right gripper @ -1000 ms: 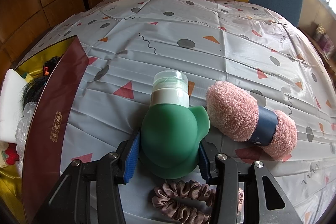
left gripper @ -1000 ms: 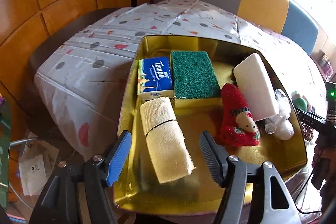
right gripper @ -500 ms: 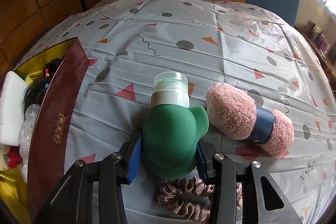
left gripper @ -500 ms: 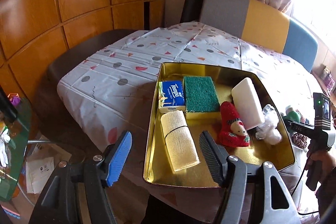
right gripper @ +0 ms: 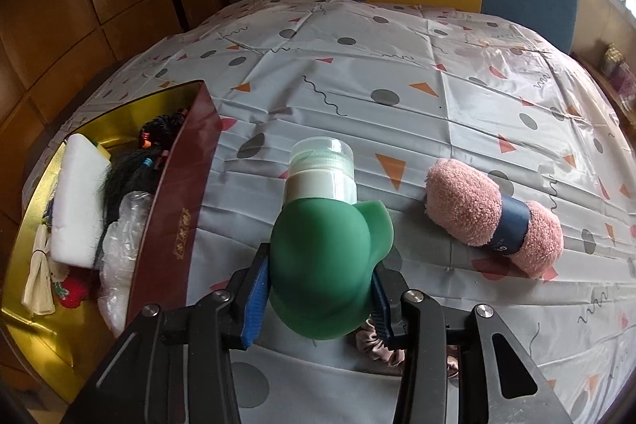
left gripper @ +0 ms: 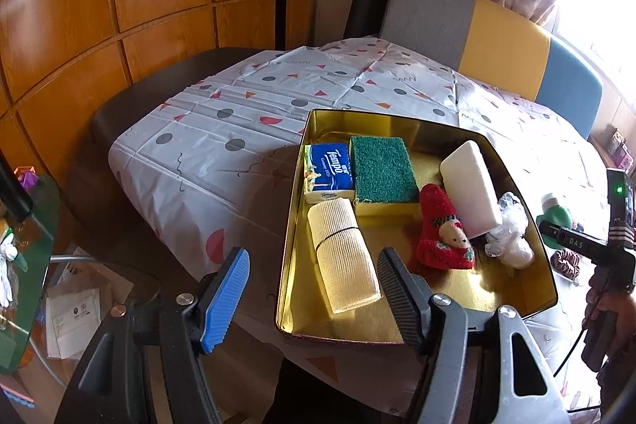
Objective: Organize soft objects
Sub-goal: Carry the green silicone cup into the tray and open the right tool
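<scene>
right fingers (right gripper: 318, 299) pinching soft green silicone bottle (right gripper: 330, 265) | left fingers (left gripper: 314, 289) spread, empty, near gold metal tray (left gripper: 532, 306) | pink fluffy roll (right gripper: 493, 223) right on counter (right gripper: 397, 66)

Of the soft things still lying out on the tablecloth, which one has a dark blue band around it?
The fluffy pink roll: a dark blue paper band wraps its middle. The brown scrunchie beside the gripper has no band.
</scene>
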The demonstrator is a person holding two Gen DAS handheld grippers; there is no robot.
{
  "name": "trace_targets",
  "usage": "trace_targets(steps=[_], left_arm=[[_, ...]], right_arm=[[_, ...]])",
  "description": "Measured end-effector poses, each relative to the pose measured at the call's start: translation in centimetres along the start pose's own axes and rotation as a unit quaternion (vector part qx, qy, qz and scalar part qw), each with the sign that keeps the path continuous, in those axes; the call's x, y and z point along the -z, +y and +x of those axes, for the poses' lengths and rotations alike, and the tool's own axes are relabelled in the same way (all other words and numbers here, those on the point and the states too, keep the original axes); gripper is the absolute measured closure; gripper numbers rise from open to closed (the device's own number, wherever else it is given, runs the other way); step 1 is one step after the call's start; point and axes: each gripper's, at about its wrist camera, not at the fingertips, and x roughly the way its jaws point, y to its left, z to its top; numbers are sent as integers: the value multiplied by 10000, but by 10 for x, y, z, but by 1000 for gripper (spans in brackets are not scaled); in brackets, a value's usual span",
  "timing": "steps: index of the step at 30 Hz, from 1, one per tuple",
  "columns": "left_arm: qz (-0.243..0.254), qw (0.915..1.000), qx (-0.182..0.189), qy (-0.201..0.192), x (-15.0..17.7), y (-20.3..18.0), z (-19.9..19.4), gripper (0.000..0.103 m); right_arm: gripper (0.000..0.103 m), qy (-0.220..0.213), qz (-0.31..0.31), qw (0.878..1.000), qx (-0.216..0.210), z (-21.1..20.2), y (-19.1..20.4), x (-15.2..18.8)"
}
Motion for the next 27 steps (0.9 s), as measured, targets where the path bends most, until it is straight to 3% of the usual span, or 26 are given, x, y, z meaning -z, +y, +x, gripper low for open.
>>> trace_targets(steps=[12,18,23,27], left_arm=[[-145,9999,-15,28,3,9,1,35],[-288,9995,-112,-6,2,21,1,35],[-437,9988,-206,-61,0,33,-2,35],[-492,9985,-228,-88,0,38,-4,35]], right_arm=[[59,-593,-262,9968,-473,-55,34,-8],[59,-762,-923,9854,-1208,-87,94,-3],[58,-566,-1492,9696,-1854,-91,161,10],[57,-236,-1803,9644,-1918,-67,208,18]])
